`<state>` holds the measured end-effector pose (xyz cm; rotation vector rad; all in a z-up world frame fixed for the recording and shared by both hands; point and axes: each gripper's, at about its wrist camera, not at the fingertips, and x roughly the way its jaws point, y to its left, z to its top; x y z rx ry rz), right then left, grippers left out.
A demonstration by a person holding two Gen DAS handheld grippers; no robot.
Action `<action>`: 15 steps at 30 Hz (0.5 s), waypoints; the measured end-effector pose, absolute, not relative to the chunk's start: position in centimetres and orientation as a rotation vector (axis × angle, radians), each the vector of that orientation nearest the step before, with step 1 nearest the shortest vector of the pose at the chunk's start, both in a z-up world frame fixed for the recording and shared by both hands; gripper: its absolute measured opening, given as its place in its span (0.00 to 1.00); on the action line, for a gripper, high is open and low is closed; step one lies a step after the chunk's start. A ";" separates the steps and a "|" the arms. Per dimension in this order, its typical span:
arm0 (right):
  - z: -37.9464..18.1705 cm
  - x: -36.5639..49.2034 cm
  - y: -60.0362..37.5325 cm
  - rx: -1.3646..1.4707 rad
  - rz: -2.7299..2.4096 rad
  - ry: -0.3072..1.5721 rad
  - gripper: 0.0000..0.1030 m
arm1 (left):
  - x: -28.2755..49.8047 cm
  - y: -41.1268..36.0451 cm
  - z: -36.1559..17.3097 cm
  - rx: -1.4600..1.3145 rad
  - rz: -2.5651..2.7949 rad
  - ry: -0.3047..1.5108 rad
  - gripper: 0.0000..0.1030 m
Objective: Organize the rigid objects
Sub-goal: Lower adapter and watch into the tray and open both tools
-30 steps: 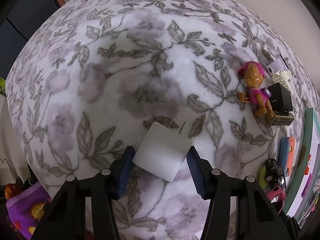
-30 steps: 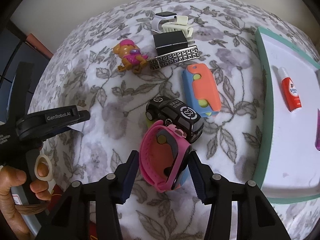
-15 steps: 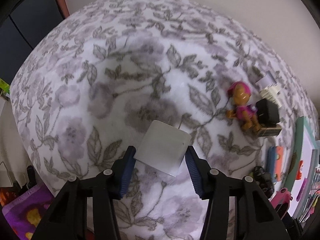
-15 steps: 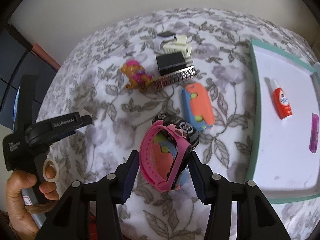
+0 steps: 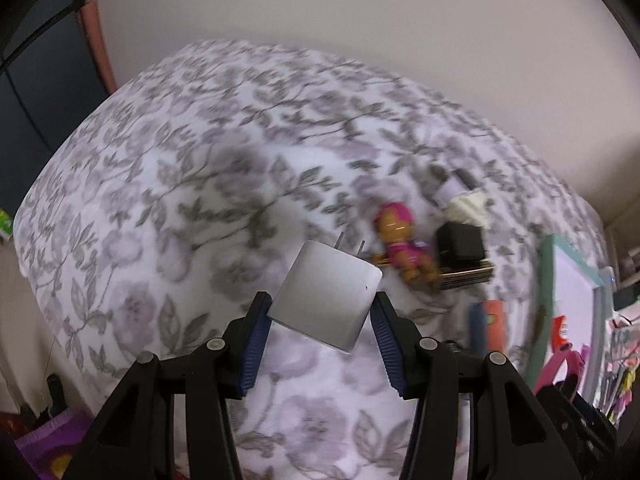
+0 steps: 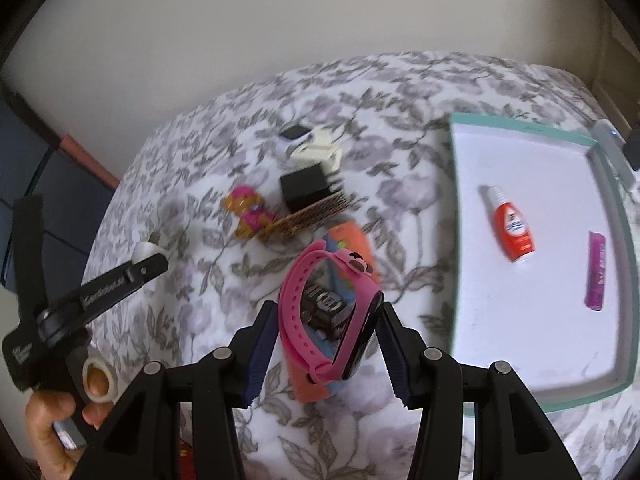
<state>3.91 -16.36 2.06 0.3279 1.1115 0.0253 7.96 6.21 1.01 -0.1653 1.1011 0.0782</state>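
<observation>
We are noting the left hand-held gripper [image 5: 322,320] grasping the white charger [image 5: 329,295] and the right hand-held gripper [image 6: 328,330] grasping the pink watch [image 6: 320,312]; both are needing level carriage toward the tray [image 6: 532,344].

A white square charger [image 5: 328,298] with two metal prongs pointing far is clamped tilted in the left claw [image 5: 320,320], above the floral bed [image 5: 200,168]. A pink watch [image 6: 328,312] with a dark face stands on edge, pinched in the right claw [image 6: 328,328]. On the bed lie a pink toy pup [image 6: 248,216], a black box [image 6: 306,188], a cream clip [image 6: 316,152], an orange-and-blue case [image 6: 348,240] and a black toy car [image 6: 328,308]. On the white tray [image 6: 520,128] at right lie an orange-labelled bottle [image 6: 512,228] and a purple tube [image 6: 596,274].
</observation>
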 end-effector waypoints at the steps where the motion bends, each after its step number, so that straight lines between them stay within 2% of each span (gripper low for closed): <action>1: 2.3 3.9 -16.9 0.328 0.009 1.101 0.51 | 7.9 5.6 1.4 -0.165 0.062 1.095 0.51; 15: 6.2 2.8 -25.4 0.433 -0.174 0.989 0.51 | 7.3 -4.4 4.1 -0.087 -0.190 1.066 0.51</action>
